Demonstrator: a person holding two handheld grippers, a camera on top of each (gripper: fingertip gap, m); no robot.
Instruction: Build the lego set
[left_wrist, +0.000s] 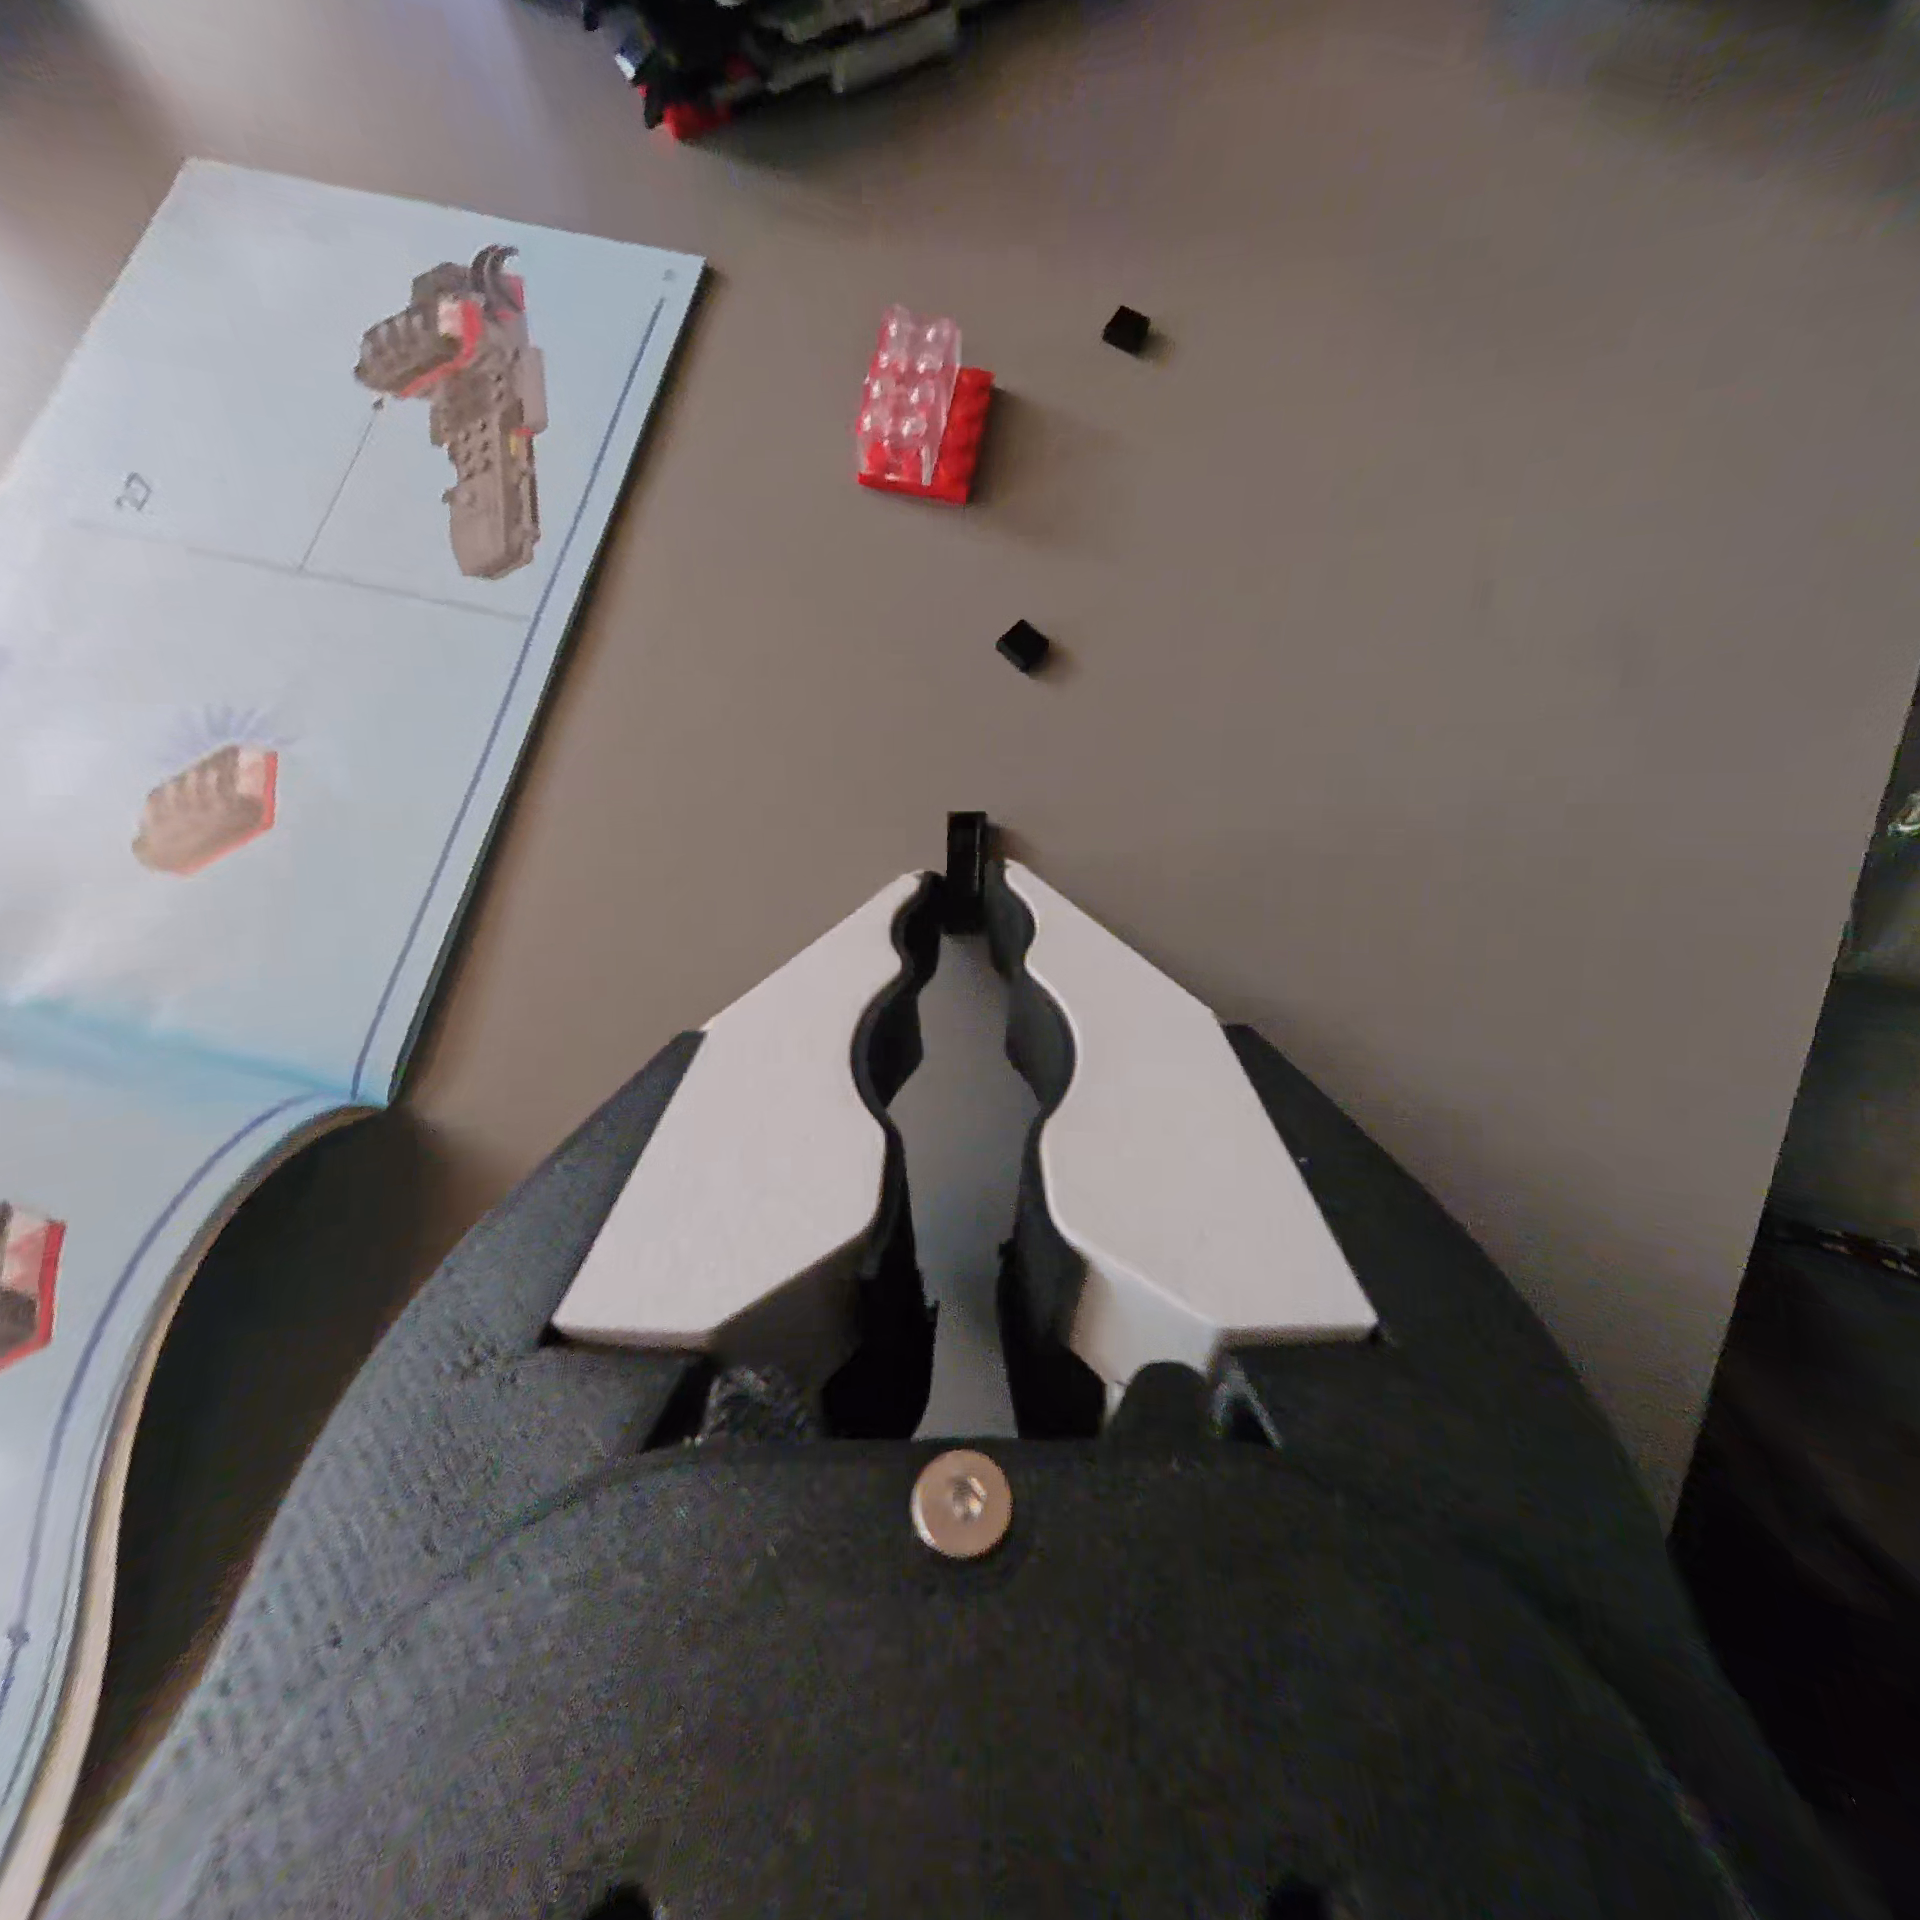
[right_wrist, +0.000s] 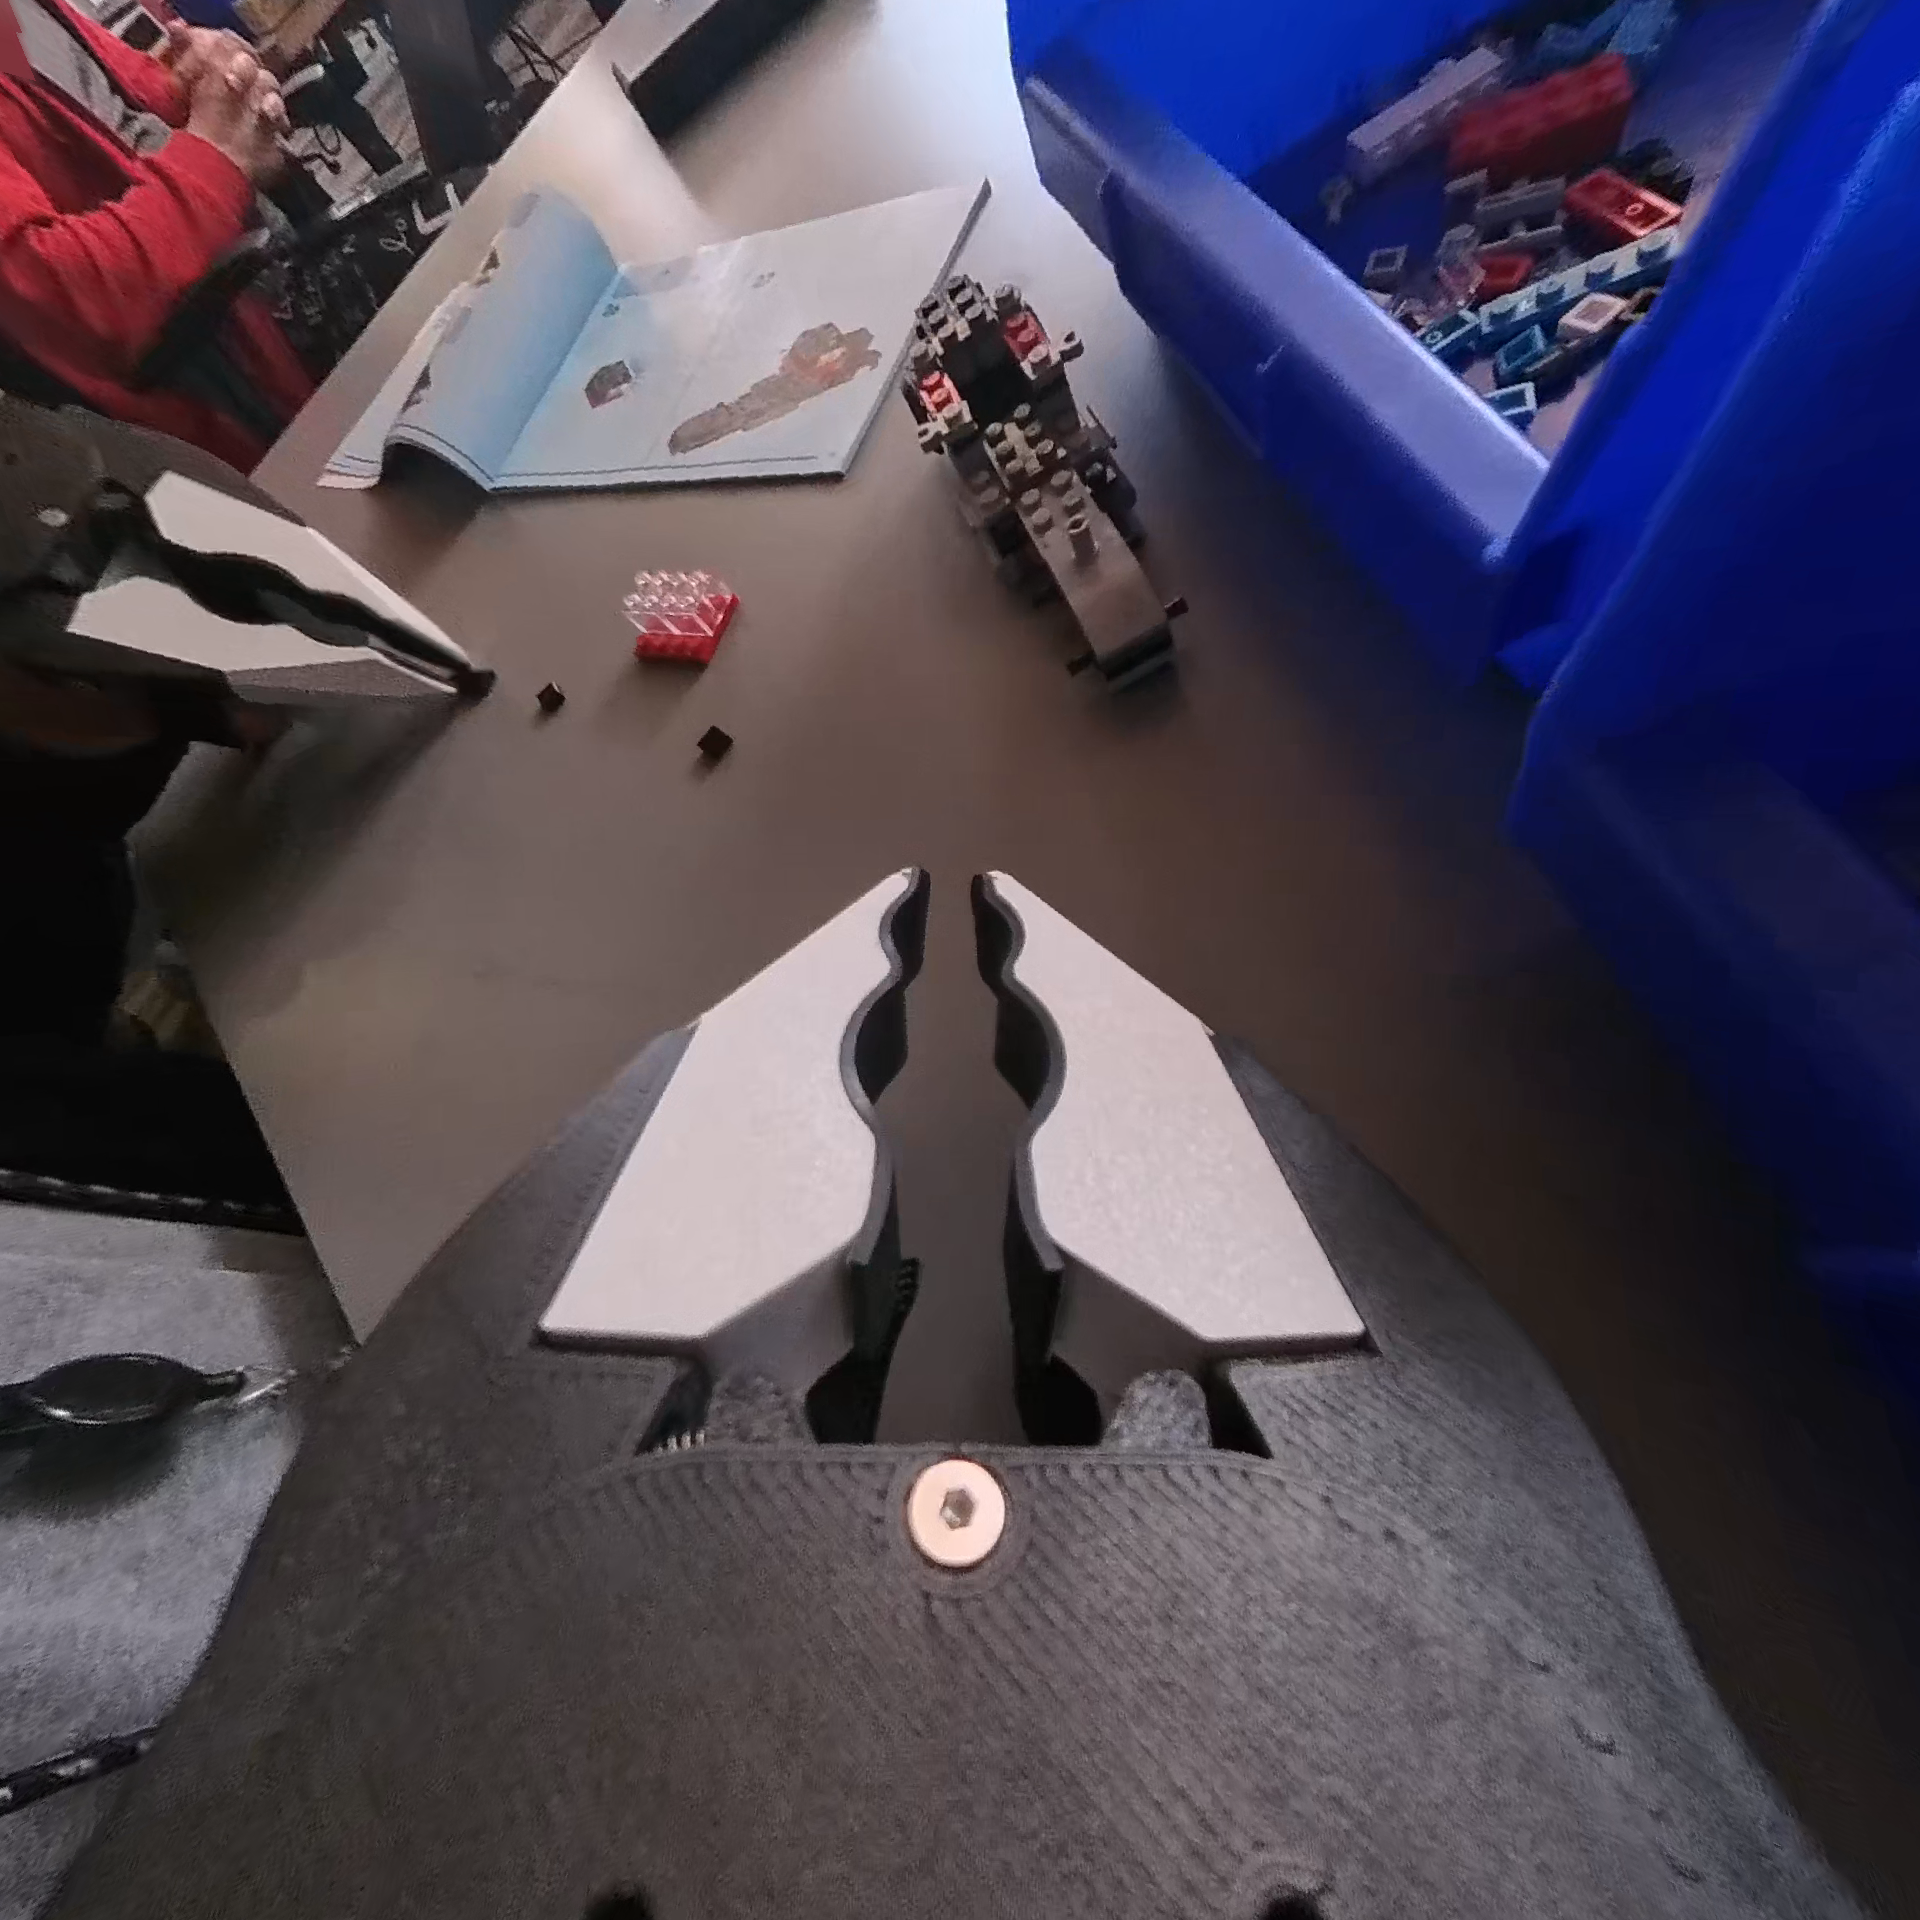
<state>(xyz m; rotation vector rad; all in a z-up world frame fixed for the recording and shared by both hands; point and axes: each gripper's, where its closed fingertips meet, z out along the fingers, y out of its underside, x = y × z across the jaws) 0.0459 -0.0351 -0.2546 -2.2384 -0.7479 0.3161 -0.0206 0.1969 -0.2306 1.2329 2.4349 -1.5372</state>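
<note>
My left gripper (left_wrist: 964, 883) is shut on a small black lego piece (left_wrist: 966, 847) at its fingertips, just above the grey table (left_wrist: 1351, 623). Ahead lie two more small black pieces (left_wrist: 1022, 646) (left_wrist: 1127, 330) and a clear brick on a red plate (left_wrist: 925, 410). In the right wrist view my right gripper (right_wrist: 951, 888) is empty, its jaws a narrow gap apart, held over the table. The left gripper (right_wrist: 473, 681) shows at the left there, near the black pieces (right_wrist: 550, 696) (right_wrist: 713, 741), the red and clear assembly (right_wrist: 686, 615) and a grey and black model (right_wrist: 1039, 457).
An open instruction booklet (left_wrist: 312, 571) lies at the left, also in the right wrist view (right_wrist: 675, 343). A blue bin (right_wrist: 1299, 312) of loose bricks stands at the right. A person in a red sleeve (right_wrist: 114, 208) sits at the far left. The table edge (left_wrist: 1829, 935) is close on the right. My hands' fingertips stand some 25 cm from each other.
</note>
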